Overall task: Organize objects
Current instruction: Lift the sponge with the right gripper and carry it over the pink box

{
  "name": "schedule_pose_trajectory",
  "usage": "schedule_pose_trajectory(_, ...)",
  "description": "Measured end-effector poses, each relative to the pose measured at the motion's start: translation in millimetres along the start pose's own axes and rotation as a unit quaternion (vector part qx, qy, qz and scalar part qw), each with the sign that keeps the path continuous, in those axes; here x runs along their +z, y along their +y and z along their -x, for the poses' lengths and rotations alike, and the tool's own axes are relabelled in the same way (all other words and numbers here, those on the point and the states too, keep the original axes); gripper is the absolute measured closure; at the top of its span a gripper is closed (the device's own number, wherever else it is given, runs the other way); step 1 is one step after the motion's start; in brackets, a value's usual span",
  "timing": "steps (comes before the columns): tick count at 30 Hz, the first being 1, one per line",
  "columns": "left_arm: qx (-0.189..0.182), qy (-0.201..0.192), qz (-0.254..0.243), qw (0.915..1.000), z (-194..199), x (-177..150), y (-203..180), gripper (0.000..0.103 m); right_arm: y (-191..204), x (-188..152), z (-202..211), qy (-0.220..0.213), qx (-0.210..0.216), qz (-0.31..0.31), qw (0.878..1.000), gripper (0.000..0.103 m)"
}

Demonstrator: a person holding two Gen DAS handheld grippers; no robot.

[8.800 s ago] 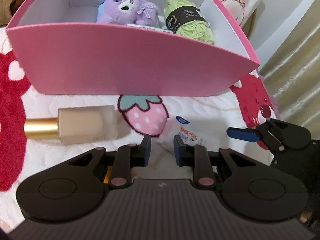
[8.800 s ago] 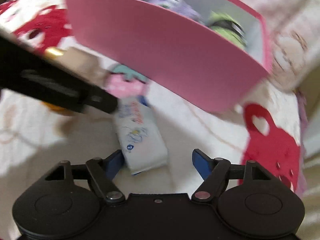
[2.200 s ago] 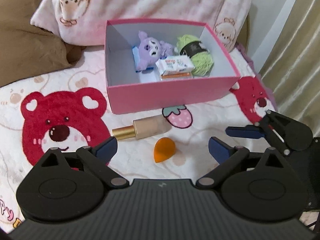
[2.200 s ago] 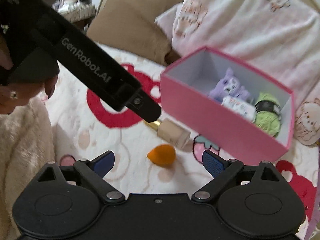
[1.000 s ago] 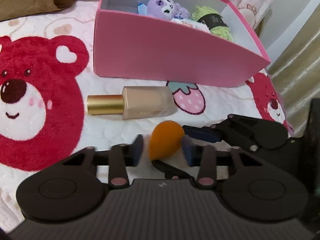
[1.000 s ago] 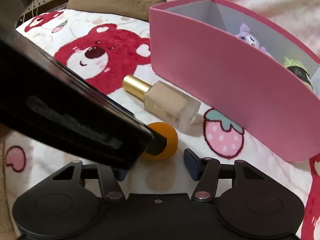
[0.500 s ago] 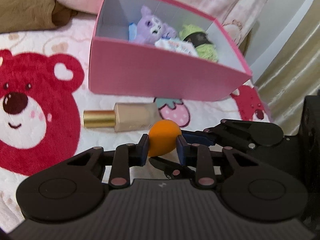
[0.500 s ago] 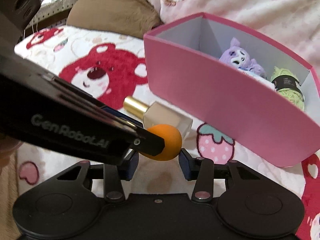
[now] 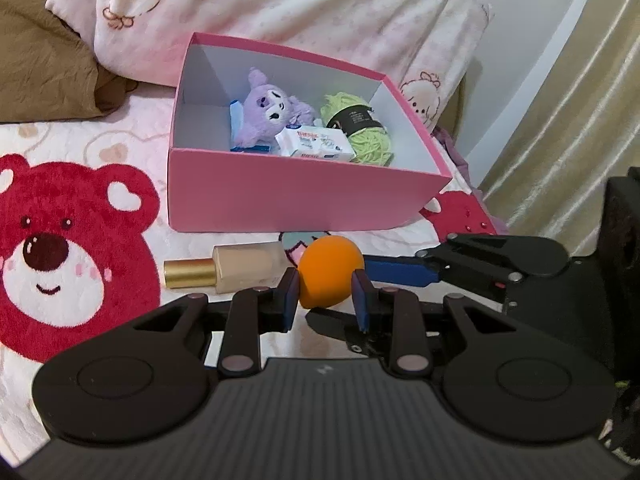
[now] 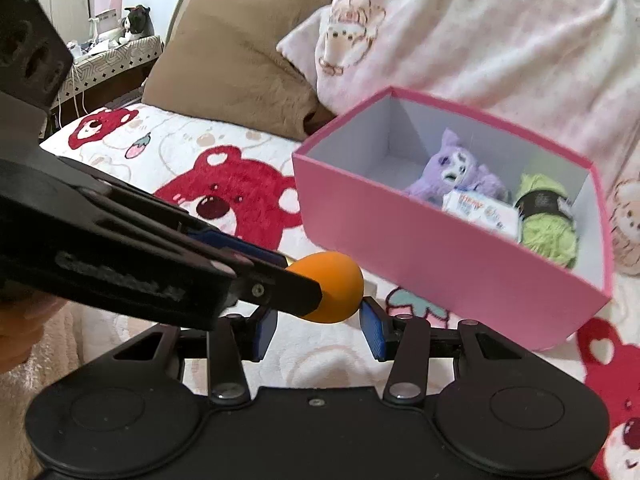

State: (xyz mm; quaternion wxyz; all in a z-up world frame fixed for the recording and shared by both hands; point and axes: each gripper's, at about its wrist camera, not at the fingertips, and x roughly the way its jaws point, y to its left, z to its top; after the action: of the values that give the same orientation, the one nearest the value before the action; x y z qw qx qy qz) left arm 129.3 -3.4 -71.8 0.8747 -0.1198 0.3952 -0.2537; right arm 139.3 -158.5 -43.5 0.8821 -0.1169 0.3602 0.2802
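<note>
My left gripper (image 9: 325,296) is shut on an orange makeup sponge (image 9: 330,276) and holds it above the blanket, in front of the pink box (image 9: 296,196). The sponge also shows in the right wrist view (image 10: 332,292), just ahead of my right gripper (image 10: 316,328), whose blue pads stand apart on either side, not pressing it. The box (image 10: 440,256) holds a purple plush (image 9: 272,112), a wipes pack (image 9: 316,142) and green yarn (image 9: 360,128). A foundation bottle (image 9: 232,268) with a gold cap lies on the blanket below the box.
The bed is covered by a white blanket with red bears (image 9: 60,256). A brown pillow (image 9: 44,68) and a pink-white pillow (image 9: 280,4) lie behind the box. A curtain (image 9: 568,120) hangs at the right.
My left gripper closed on the orange sponge on the blanket and lifted it; over the last half second it rose further. My right gripper rose with it.
</note>
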Motion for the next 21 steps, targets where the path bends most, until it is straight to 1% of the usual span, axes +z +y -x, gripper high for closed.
schedule_pose_trajectory(3, -0.007, -0.011, -0.005, 0.9999, 6, 0, -3, 0.076, 3, 0, 9, -0.01, -0.01, 0.014, 1.0, 0.051)
schedule_pose_trajectory(6, -0.007, -0.018, -0.011, 0.9998, 11, 1, -7, 0.076, 4, 3, 15, -0.019, -0.015, 0.025, 0.999, 0.051)
schedule_pose_trajectory(9, -0.004, -0.017, -0.014, 0.9998, 15, 7, -13, 0.076, 5, 5, 20, -0.028, -0.019, 0.031, 0.999, 0.051)
schedule_pose_trajectory(12, -0.002, -0.009, -0.015, 0.9998, 22, 20, -20, 0.076, 4, 11, 29, -0.037, -0.024, 0.038, 0.998, 0.051)
schedule_pose_trajectory(18, 0.009, 0.0, -0.04, 0.9991, 37, 52, -42, 0.076, -7, 31, 51, -0.06, -0.02, 0.015, 0.998, 0.051)
schedule_pose_trajectory(21, 0.005, 0.017, -0.027, 0.9995, 38, 74, -49, 0.076, -14, 44, 61, -0.063, -0.027, 0.014, 0.998, 0.051)
